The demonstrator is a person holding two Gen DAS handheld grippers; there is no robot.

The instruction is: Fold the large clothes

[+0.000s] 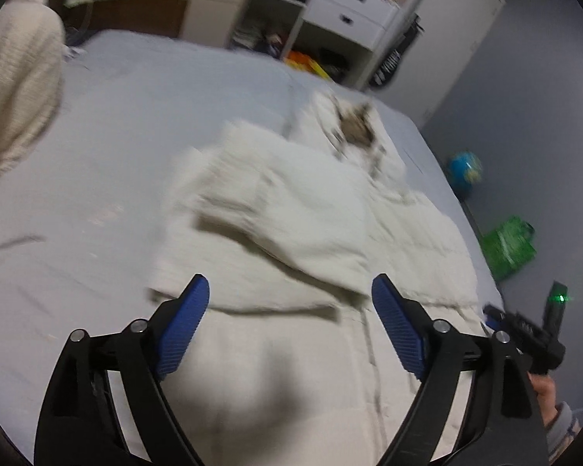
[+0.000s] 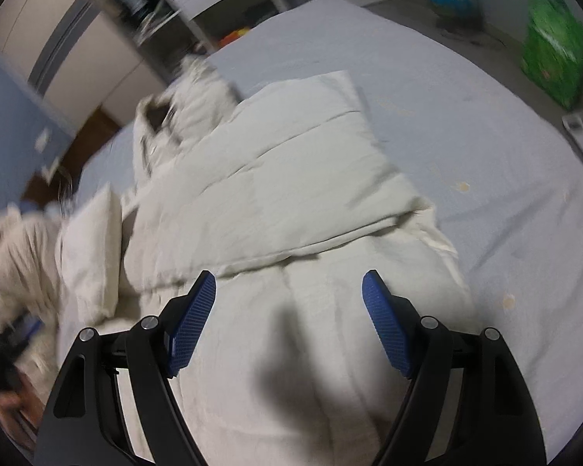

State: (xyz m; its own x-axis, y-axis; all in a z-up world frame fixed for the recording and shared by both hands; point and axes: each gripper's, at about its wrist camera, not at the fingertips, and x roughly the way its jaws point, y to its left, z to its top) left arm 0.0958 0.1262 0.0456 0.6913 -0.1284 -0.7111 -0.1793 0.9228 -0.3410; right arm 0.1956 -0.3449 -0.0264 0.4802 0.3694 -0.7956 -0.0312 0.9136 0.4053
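Now both sleeves lie folded across the cream jacket (image 1: 330, 233) mid-bed (image 1: 136, 116), the left claw (image 1: 291, 291) and right claw (image 2: 289, 283) hover wide and empty, so folding the hem upward likely follows.

We see a cream quilted cloth jacket (image 1: 311, 233), matt and puffy, on the bed's (image 1: 136, 124) smooth matt sheet; upper left, a nubbly knit blanket (image 1: 15, 89); each tool's pads (image 1: 182, 330) ribbed blue plastic.
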